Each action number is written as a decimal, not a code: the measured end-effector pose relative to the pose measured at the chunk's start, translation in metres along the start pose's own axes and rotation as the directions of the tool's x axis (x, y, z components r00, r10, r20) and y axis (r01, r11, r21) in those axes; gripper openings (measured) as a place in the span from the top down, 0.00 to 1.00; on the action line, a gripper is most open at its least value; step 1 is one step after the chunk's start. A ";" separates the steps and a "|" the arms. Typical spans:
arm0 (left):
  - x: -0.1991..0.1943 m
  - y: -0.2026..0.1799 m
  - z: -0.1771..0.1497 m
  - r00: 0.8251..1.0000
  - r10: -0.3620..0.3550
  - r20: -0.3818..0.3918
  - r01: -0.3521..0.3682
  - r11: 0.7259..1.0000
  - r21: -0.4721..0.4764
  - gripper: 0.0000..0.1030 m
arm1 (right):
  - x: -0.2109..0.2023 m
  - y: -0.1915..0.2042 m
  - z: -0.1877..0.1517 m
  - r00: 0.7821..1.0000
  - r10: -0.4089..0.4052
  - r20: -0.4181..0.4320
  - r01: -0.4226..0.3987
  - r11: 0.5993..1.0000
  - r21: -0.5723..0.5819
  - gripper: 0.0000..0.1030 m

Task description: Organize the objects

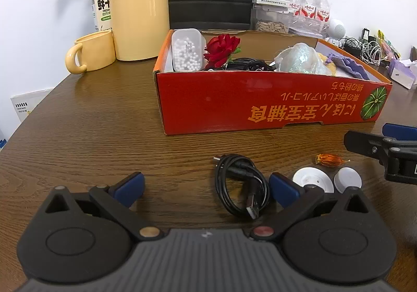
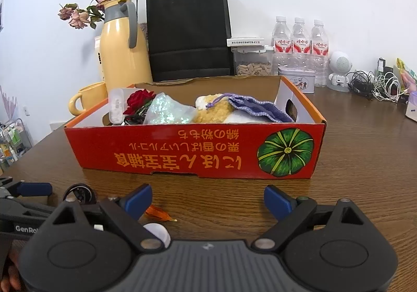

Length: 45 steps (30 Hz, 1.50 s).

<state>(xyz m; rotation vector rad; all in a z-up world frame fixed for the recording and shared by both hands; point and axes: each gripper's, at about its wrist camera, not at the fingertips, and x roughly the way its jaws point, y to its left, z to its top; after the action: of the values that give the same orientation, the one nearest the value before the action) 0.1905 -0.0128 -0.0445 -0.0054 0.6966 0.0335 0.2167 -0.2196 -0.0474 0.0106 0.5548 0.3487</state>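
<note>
On the worktop (image 1: 91,122), just before the red cardboard box (image 1: 260,99): coiled black USB cable (image 1: 241,182), two white discs (image 1: 312,180), orange dried petal (image 1: 329,160). Inside the box: bead container (image 1: 186,50), red rose (image 1: 221,49), glittery pouch (image 1: 299,58), purple drawstring bag (image 2: 260,108). Left tool (image 1: 206,186): fingers wide apart, holding nothing, cable between them. Right tool (image 2: 208,199): fingers apart, holding nothing

1. The left wrist view is taken low over the table (image 1: 104,120), facing the box (image 1: 260,99) at centre right.
2. The right wrist view is set nearer, with the box (image 2: 192,151) centred.
3. Box, flask (image 1: 138,10) and bottles (image 1: 306,2) are shared.
</note>
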 end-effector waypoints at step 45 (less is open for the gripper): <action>-0.042 0.003 -0.001 0.994 -0.069 0.087 0.067 0.997 0.026 0.61 | -0.027 0.004 -0.010 1.000 -0.003 0.027 0.005 0.998 -0.065 0.09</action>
<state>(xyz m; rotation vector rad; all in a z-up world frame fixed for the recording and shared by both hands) 0.1578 -0.0113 -0.0180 -0.0052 0.6084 -0.0392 0.1889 -0.2254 -0.0415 -0.0481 0.5165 0.3620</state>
